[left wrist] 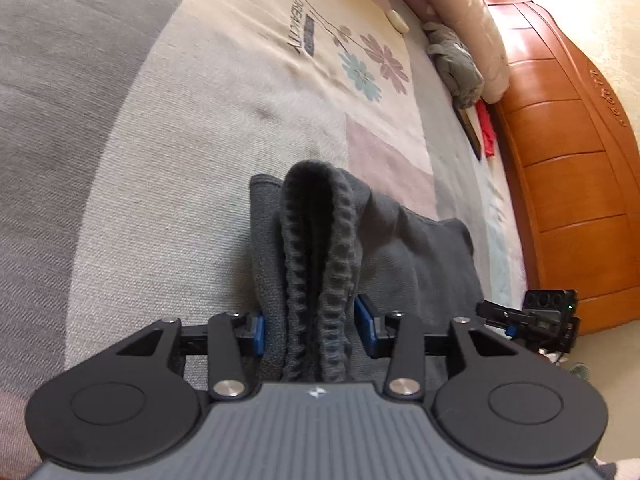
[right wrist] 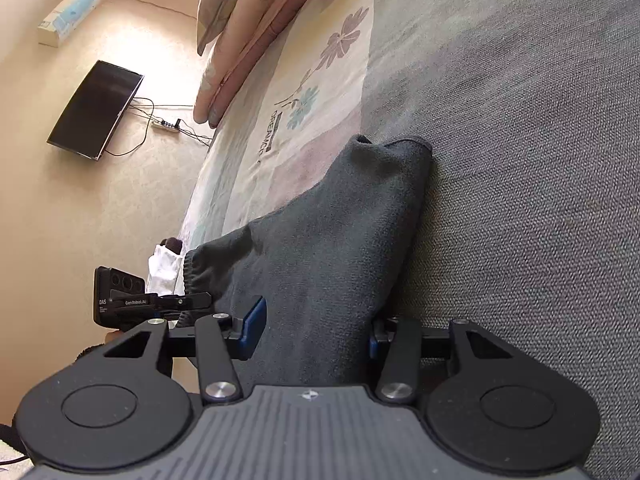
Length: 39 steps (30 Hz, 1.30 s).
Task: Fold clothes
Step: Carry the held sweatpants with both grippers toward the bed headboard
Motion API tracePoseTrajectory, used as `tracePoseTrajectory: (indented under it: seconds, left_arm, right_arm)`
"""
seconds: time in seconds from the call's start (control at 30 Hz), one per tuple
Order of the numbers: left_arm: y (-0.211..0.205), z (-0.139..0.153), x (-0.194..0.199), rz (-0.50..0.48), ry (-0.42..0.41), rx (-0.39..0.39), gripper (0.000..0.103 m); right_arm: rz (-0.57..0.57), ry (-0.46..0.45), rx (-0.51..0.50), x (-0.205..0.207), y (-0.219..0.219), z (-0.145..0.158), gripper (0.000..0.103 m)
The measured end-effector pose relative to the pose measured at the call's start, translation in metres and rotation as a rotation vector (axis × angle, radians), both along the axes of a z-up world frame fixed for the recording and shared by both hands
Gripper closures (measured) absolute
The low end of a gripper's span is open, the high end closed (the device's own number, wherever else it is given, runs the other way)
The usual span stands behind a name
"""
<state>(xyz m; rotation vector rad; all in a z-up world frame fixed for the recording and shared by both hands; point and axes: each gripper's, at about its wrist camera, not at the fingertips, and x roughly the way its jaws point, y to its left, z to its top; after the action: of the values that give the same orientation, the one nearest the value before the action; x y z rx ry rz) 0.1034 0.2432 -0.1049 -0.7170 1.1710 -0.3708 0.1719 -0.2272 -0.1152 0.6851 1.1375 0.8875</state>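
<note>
Two claws we see gripping one dark grey garment (left wrist: pixel 420 252) above the bedspread (left wrist: pixel 200 140). Left claw (left wrist: pixel 316 326) pinches its ribbed hem; right claw (right wrist: pixel 316 334) clamps bunched cloth.

My black left gripper (left wrist: pixel 316 322) and right gripper (right wrist: pixel 316 326), both blue-padded, frame a charcoal knit garment (left wrist: pixel 320 240) with a ribbed hem. Beneath it lies a grey-and-cream bedspread (left wrist: pixel 224 92) printed with mauve and teal flowers. An orange-brown wooden headboard (left wrist: pixel 560 152) stands behind it.
</note>
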Motion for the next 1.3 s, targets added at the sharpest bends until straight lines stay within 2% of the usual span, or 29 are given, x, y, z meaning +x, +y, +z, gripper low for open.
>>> tracePoseTrajectory:
  seconds: [0.23, 0.3, 0.33, 0.37, 0.53, 0.93, 1.1, 1.3]
  left_arm:
    - [-0.002, -0.009, 0.016, -0.048, 0.002, -0.071, 0.061]
    - [-0.003, -0.008, 0.013, -0.053, -0.005, -0.062, 0.064]
    - [-0.005, -0.007, 0.01, -0.057, -0.009, -0.044, 0.067]
    - [-0.007, -0.005, 0.008, -0.064, -0.014, -0.018, 0.074]
    - [-0.013, 0.006, 0.001, -0.055, -0.042, 0.02, 0.077]
    - [-0.061, 0.072, 0.006, -0.139, -0.178, 0.09, 0.078]
    - [-0.098, 0.091, 0.02, -0.203, -0.216, 0.11, 0.078]
    - [-0.168, 0.103, 0.052, -0.32, -0.249, 0.124, 0.078]
  right_arm:
    - [-0.004, -0.004, -0.025, 0.0, 0.003, 0.0, 0.053]
    - [-0.005, -0.006, -0.033, 0.0, 0.004, 0.0, 0.062]
    - [-0.011, -0.007, -0.035, 0.0, 0.004, -0.001, 0.073]
    - [-0.02, -0.009, -0.037, -0.002, 0.003, -0.002, 0.078]
    - [-0.055, -0.035, -0.021, -0.009, 0.001, 0.003, 0.084]
    - [-0.078, -0.19, 0.031, -0.038, -0.014, 0.053, 0.086]
    - [-0.17, -0.239, 0.008, -0.053, -0.056, 0.066, 0.086]
    - [-0.283, -0.296, -0.019, -0.07, -0.107, 0.082, 0.086]
